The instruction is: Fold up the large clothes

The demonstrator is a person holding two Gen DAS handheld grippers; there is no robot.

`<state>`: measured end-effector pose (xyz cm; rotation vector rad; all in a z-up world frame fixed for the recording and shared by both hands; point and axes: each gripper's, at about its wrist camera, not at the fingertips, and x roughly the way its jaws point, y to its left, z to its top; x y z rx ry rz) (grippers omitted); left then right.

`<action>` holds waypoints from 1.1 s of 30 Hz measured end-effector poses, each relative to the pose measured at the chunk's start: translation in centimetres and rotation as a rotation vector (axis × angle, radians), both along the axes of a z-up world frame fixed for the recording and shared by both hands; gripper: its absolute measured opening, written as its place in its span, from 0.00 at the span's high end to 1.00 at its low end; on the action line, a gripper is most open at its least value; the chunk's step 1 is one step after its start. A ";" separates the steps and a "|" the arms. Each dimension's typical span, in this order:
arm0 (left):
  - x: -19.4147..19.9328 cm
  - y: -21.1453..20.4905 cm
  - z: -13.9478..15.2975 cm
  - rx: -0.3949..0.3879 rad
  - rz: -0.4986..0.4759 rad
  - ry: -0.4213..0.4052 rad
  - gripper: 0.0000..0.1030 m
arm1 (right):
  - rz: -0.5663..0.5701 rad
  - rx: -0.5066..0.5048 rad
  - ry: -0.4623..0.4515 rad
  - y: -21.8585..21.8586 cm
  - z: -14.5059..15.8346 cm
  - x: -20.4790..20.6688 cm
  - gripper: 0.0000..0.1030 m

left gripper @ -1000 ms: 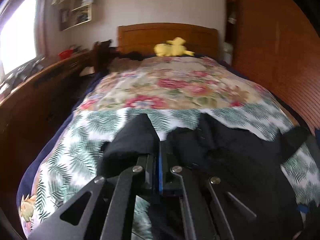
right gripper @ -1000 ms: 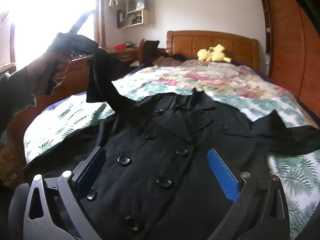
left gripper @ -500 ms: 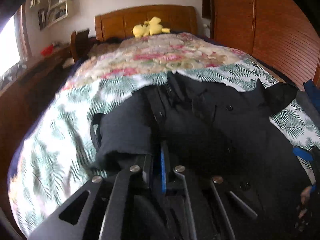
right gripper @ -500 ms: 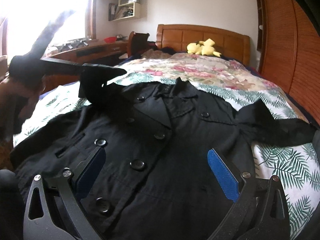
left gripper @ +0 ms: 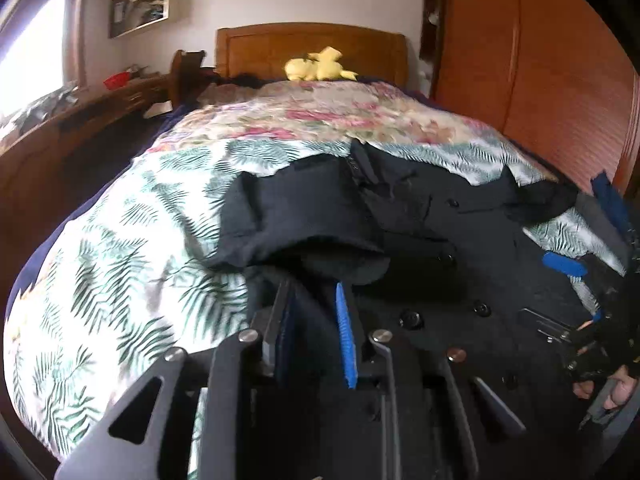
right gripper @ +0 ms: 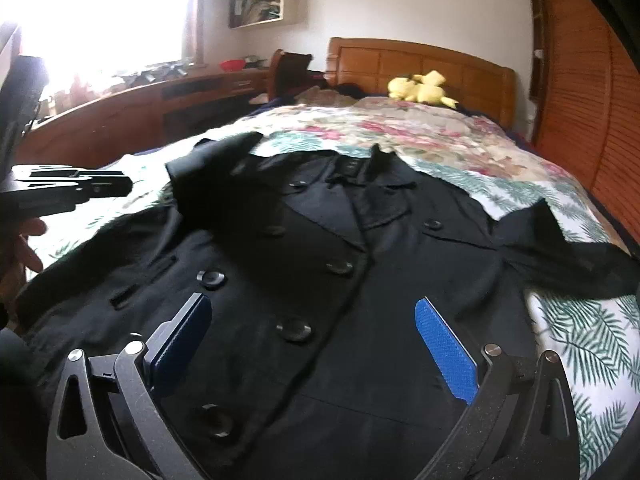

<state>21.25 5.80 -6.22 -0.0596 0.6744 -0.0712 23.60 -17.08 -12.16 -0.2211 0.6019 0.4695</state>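
A black double-breasted coat (right gripper: 320,248) lies face up on the bed, collar toward the headboard; it also shows in the left wrist view (left gripper: 420,240). Its left sleeve (left gripper: 296,220) is folded inward over the chest; the same sleeve (right gripper: 216,176) lies slack in the right wrist view. My left gripper (left gripper: 314,300) is just behind the sleeve's cuff, jaws slightly apart, cloth no longer pinched. My right gripper (right gripper: 312,320) is wide open above the coat's lower front, holding nothing. The coat's right sleeve (right gripper: 560,248) stretches out over the bedspread.
The bed has a leaf-print and floral bedspread (left gripper: 120,264). A yellow plush toy (right gripper: 420,88) sits by the wooden headboard (right gripper: 420,60). A wooden desk (right gripper: 140,112) runs along the left under the window. A wooden wardrobe (left gripper: 540,80) stands on the right.
My left gripper carried the sleeve down and across onto the coat's chest, then opened and let it go. The right gripper stayed open, shifting slightly over the coat.
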 end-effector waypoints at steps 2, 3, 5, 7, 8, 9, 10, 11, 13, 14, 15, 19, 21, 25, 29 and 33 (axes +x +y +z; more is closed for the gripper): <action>-1.1 1.3 0.3 -0.003 0.017 -0.016 0.81 | 0.027 0.001 -0.007 1.0 0.4 -0.1 0.00; -1.6 1.9 0.5 0.004 0.027 -0.025 0.81 | 0.040 0.005 -0.006 1.5 0.6 0.1 0.00; -2.4 2.9 0.7 0.007 0.041 -0.038 0.81 | 0.065 0.028 0.010 2.7 1.0 0.7 0.00; -3.0 3.9 0.7 0.007 0.050 -0.045 0.80 | 0.096 0.059 0.033 4.0 1.5 1.3 0.00; -3.4 4.5 0.8 0.009 0.056 -0.049 0.80 | 0.111 0.063 0.035 4.9 1.8 1.6 0.01; -3.8 5.2 0.8 0.009 0.062 -0.052 0.80 | 0.128 0.059 0.031 6.1 2.1 2.0 0.02; -4.0 5.6 0.9 0.009 0.068 -0.054 0.80 | 0.145 0.051 0.027 7.2 2.4 2.4 0.02; -4.2 6.1 0.9 0.008 0.076 -0.057 0.79 | 0.159 0.044 0.023 8.3 2.7 2.7 0.03; -4.9 7.3 0.9 0.004 0.092 -0.063 0.79 | 0.198 0.020 0.010 11.0 3.6 3.5 0.05; -5.2 7.9 0.9 0.002 0.099 -0.066 0.79 | 0.214 0.006 0.003 12.5 4.0 4.0 0.06; -5.5 8.5 0.9 0.000 0.106 -0.066 0.78 | 0.228 -0.003 0.002 13.7 4.1 4.3 0.07; -6.7 10.4 0.8 -0.018 0.127 -0.070 0.78 | 0.290 -0.036 0.033 18.7 4.1 6.4 0.11; -7.3 11.2 0.9 -0.021 0.137 -0.080 0.78 | 0.313 -0.064 0.055 20.9 3.5 7.4 0.15; -8.0 11.9 0.8 -0.025 0.141 -0.085 0.77 | 0.319 -0.181 0.120 24.5 0.6 9.7 0.18; -8.0 12.0 0.9 -0.025 0.135 -0.084 0.77 | 0.258 -0.313 0.177 25.9 -2.5 11.8 0.24; -7.9 11.7 1.0 -0.022 0.126 -0.083 0.77 | 0.193 -0.341 0.190 24.1 -3.5 13.3 0.68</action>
